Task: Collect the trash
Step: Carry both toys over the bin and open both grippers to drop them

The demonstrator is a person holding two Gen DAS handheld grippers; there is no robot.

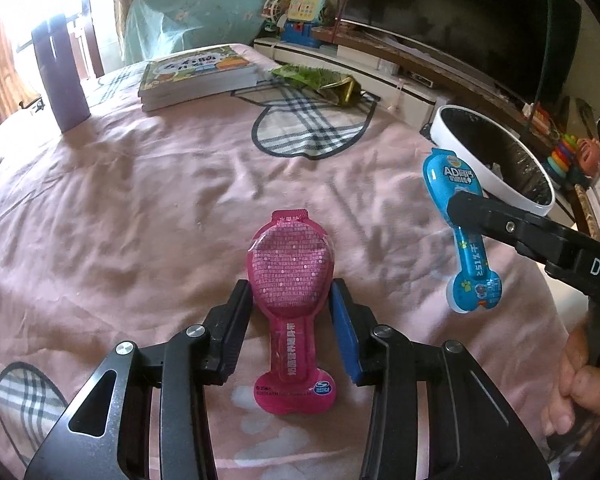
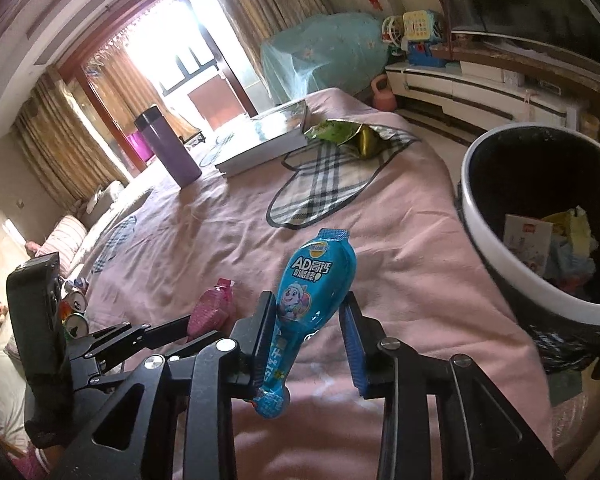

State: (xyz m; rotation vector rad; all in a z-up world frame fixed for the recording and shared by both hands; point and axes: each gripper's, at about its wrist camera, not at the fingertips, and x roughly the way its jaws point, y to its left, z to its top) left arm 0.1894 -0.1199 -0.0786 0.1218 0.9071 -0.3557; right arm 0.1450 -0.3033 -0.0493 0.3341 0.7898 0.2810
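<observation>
A pink spoon-shaped snack wrapper (image 1: 288, 280) stands between the fingers of my left gripper (image 1: 291, 308), whose pads press on both its sides over the pink cloth. The right wrist view shows the same pink wrapper (image 2: 214, 308) tilted up in the left gripper (image 2: 198, 330). A blue wrapper (image 2: 320, 276) with a cartoon print hangs in the air, with my right gripper (image 2: 306, 320) shut on its narrow stem. In the left wrist view the blue wrapper (image 1: 452, 184) hangs near the bin, held by the right gripper (image 1: 460, 210). A white-rimmed trash bin (image 2: 474, 220) with a black liner stands just right of the bed edge.
A green and gold snack bag (image 1: 320, 82) lies at the far side beside a stack of books (image 1: 196, 76). A purple cup (image 1: 62, 76) stands far left. Drink cans (image 2: 76, 314) sit at the left edge. A person's hand (image 1: 576, 396) holds the right gripper's handle.
</observation>
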